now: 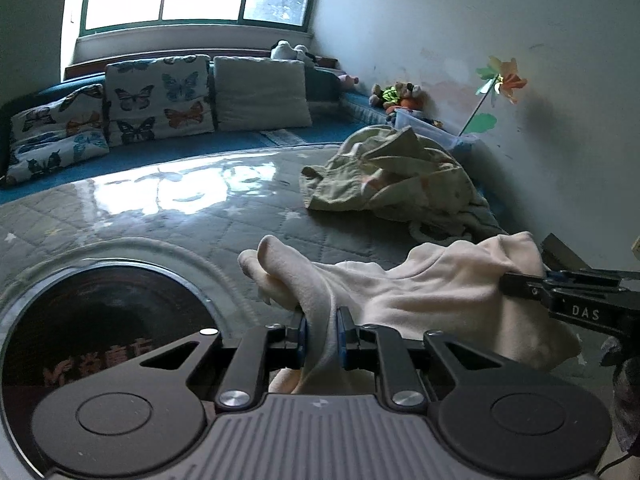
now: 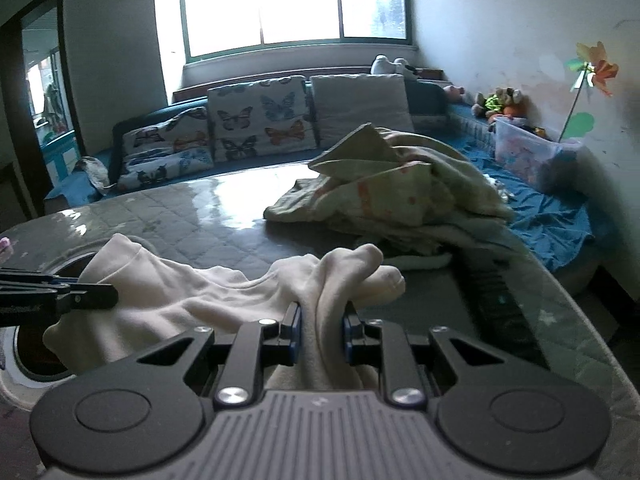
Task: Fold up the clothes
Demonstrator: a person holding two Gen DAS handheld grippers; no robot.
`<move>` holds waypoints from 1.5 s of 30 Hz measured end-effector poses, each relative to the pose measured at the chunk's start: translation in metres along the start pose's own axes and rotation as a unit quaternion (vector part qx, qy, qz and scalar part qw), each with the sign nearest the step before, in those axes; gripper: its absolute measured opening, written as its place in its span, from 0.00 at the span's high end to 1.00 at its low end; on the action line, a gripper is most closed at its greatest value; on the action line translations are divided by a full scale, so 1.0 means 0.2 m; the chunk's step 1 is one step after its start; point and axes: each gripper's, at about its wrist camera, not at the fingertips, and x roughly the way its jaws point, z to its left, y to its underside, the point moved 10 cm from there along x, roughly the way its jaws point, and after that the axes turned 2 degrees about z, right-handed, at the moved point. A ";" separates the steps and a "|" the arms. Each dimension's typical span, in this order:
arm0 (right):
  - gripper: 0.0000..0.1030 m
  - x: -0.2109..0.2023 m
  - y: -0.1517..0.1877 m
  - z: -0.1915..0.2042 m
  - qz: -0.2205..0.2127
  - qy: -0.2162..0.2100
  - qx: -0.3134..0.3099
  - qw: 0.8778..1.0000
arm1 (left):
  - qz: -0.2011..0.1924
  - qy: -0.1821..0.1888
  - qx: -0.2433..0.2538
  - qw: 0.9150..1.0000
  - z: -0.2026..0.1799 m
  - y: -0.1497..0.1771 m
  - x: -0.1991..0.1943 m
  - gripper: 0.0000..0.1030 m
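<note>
Above table [image 1: 192, 216], grippers [image 1: 322, 336] downward-tilted.

Both wrist cameras are sitting close behind their fingers, looking forward and downward over the quilted table [image 1: 168, 216] toward the window [image 2: 296, 4], sharing the cream garment [image 1: 432, 292] and cushions [image 2: 256, 116].

Each gripper, the left gripper [image 1: 322, 338] and the right gripper [image 2: 322, 334], has a ribbed grey body, black linkage arms with silver screws, round black discs and blue-padded fingers [image 1: 303, 338]. White "DAS" lettering marks the right one's side.
</note>
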 end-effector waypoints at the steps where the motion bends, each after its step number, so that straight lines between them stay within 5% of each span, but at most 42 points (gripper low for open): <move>1: 0.82 0.00 0.00 -0.01 0.001 0.002 0.001 1.000 | 0.002 0.001 0.002 1.000 -0.01 0.00 0.01 0.84; 26: 0.80 0.13 0.14 -0.13 0.042 0.034 0.006 0.999 | 0.045 -0.022 0.016 0.999 0.01 0.10 0.16 0.76; 35: 0.71 0.11 0.15 -0.17 0.044 0.049 0.010 0.998 | 0.043 -0.029 0.017 0.999 0.03 0.11 0.14 0.61; 45: 0.45 0.01 0.18 -0.12 0.034 0.041 0.004 0.999 | 0.043 -0.036 0.029 0.998 0.03 0.14 0.10 0.51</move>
